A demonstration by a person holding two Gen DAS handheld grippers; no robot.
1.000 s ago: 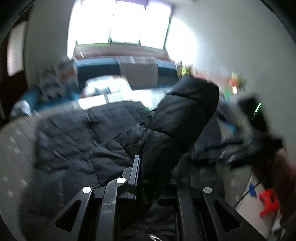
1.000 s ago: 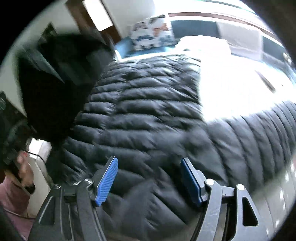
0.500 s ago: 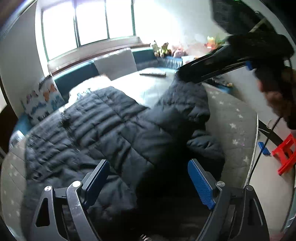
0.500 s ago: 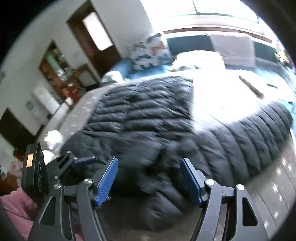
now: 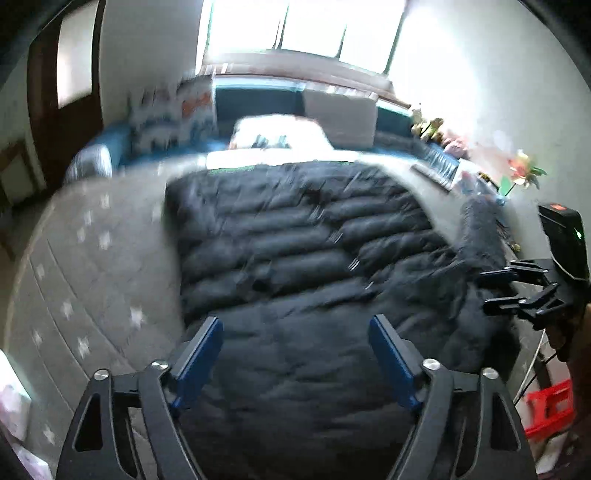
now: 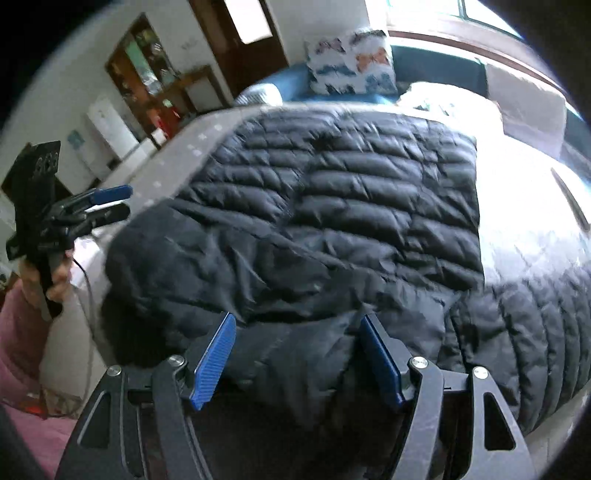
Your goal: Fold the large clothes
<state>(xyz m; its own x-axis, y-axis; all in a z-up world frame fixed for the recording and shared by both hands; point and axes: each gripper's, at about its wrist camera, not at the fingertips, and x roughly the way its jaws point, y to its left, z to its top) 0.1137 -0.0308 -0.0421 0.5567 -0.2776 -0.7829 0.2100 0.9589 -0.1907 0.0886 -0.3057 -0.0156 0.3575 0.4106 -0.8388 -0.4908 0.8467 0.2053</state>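
The left tool has just let go of the sleeve, jaws now gaping with nothing in them, like the right tool, so the puffy black quilted down coat lies on the grey star-print bed with 1 fold done.

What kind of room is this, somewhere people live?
Most likely a bedroom at home: a black puffer coat lies spread on a star-patterned bed, with a printed pillow at its head and a big window behind.
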